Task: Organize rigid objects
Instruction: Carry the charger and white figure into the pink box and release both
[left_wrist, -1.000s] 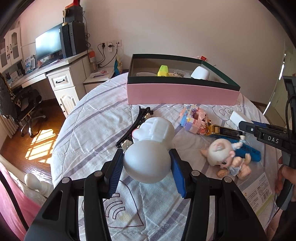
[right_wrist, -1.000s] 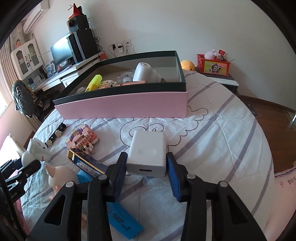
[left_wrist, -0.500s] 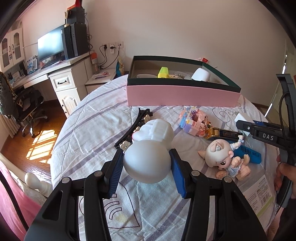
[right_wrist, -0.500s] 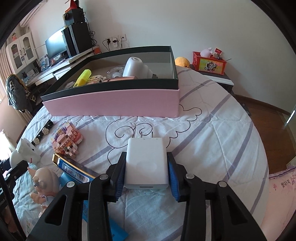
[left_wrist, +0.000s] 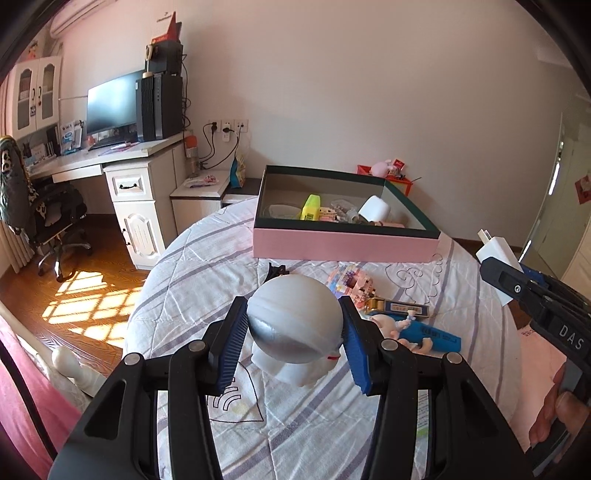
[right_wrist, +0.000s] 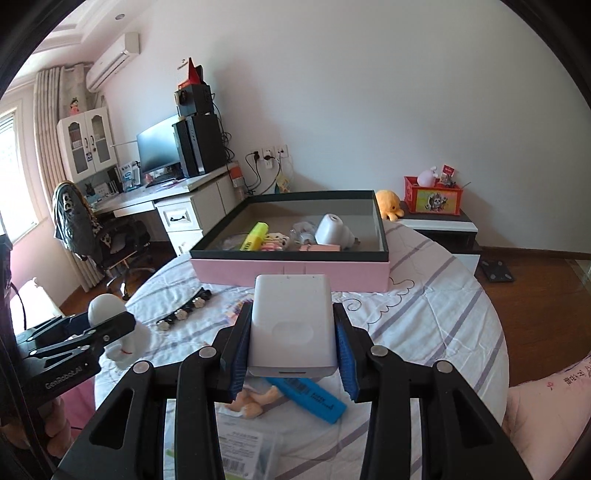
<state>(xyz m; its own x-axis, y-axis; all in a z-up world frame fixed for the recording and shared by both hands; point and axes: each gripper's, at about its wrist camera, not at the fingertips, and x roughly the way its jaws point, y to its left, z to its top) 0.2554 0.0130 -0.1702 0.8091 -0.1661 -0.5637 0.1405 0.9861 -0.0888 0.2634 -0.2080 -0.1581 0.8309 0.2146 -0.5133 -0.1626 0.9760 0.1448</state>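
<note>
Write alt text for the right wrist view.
The right gripper holds a white charger block between its blue-padded fingers, raised above a quilted bed. Ahead sits a pink box holding a yellow highlighter and other small items; at left, the left gripper grips a white figurine.
</note>
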